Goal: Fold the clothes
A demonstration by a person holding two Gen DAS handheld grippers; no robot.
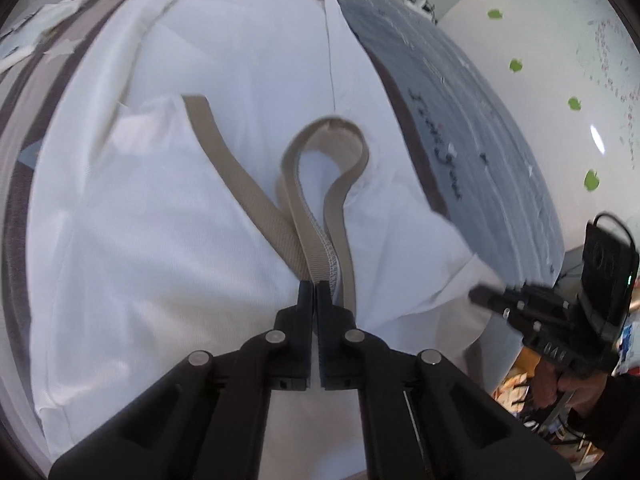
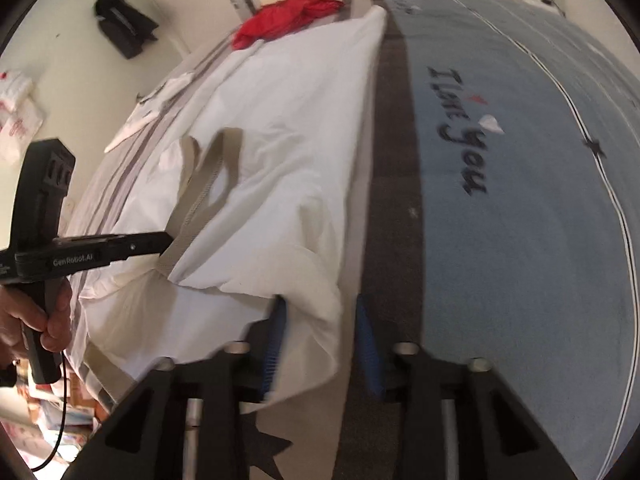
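A white garment (image 1: 160, 220) with beige bands (image 1: 320, 216) lies spread on a bed. My left gripper (image 1: 314, 292) is shut on the bunched beige bands at the garment's near edge. The right wrist view shows that same gripper (image 2: 164, 240) from the side, its tips on the beige band (image 2: 204, 196). My right gripper (image 2: 322, 344) stands open, blue pads (image 2: 370, 352) apart. A loose corner of the white garment (image 2: 280, 140) hangs between them against the left pad. In the left wrist view the right gripper (image 1: 476, 295) is at the garment's right corner.
The bed has a blue cover (image 2: 520, 200) with dark lettering and a dark stripe (image 2: 392, 160) beside the garment. A red garment (image 2: 288, 16) lies at the far end. A black bag (image 2: 124, 28) sits on the floor. Clutter (image 2: 52, 408) lies near the bed's near-left corner.
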